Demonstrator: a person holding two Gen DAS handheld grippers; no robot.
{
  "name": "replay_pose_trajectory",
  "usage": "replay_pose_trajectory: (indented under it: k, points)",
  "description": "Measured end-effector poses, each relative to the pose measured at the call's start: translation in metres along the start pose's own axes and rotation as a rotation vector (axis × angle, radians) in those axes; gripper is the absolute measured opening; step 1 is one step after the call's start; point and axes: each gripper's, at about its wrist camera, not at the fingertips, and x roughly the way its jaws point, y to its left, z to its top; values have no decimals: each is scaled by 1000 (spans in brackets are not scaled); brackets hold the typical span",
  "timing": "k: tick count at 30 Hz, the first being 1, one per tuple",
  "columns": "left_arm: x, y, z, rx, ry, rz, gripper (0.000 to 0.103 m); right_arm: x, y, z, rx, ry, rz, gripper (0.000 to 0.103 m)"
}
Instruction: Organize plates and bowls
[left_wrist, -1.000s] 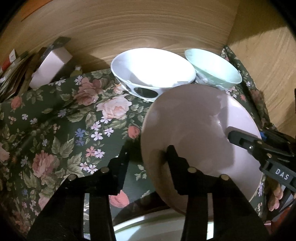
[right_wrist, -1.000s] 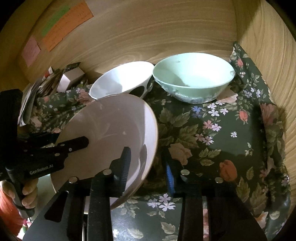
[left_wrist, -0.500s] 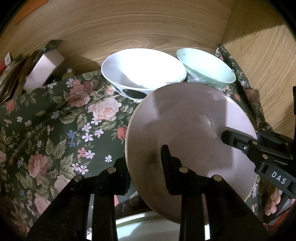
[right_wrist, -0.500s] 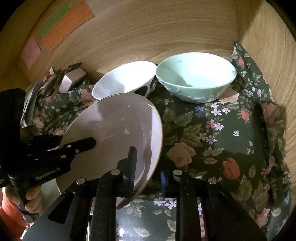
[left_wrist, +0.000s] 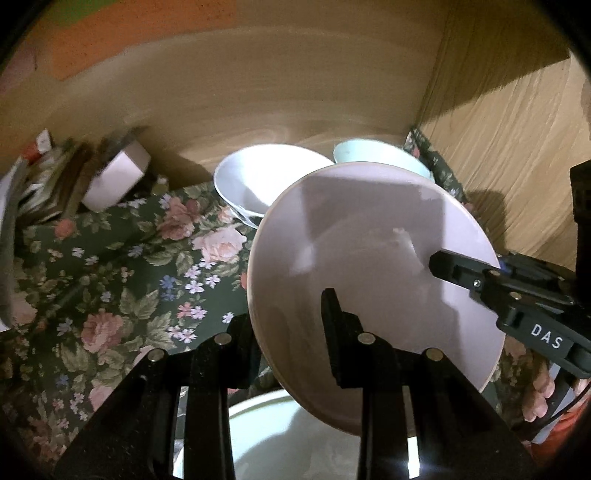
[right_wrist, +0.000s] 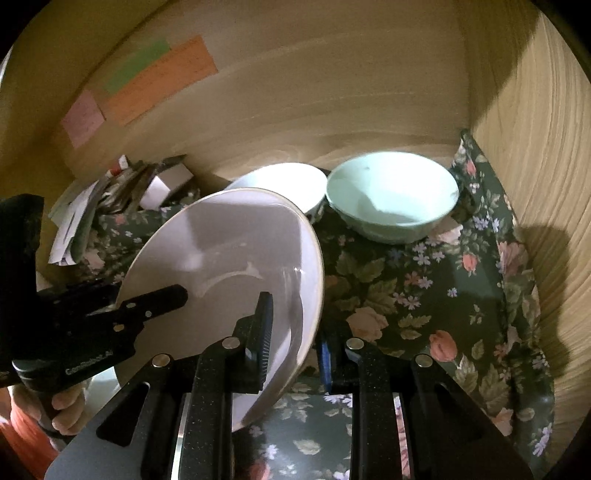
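A pale pink plate (left_wrist: 373, 280) is held tilted above the floral tablecloth (left_wrist: 122, 266), clamped at its rim by the left gripper (left_wrist: 291, 325) at 7 o'clock, whose jaws have just been closing on it, and the right gripper (right_wrist: 295, 328) at 4 o'clock. A white bowl (right_wrist: 291, 181) and a mint-green bowl (right_wrist: 391, 195) are seen at 12 o'clock.

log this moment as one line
left gripper: shut on pink plate | right gripper: shut on pink plate | plate tilted above floral cloth
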Motion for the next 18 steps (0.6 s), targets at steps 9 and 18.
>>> replay_pose_trajectory:
  k: [9, 18]
  points:
    - [-35, 18, -10, -44, -57, 32, 29, -10, 36, 0, -62, -30, 31, 19]
    - [-75, 47, -40, -89, -92, 95, 29, -7, 82, -6, -128, -32, 91, 19]
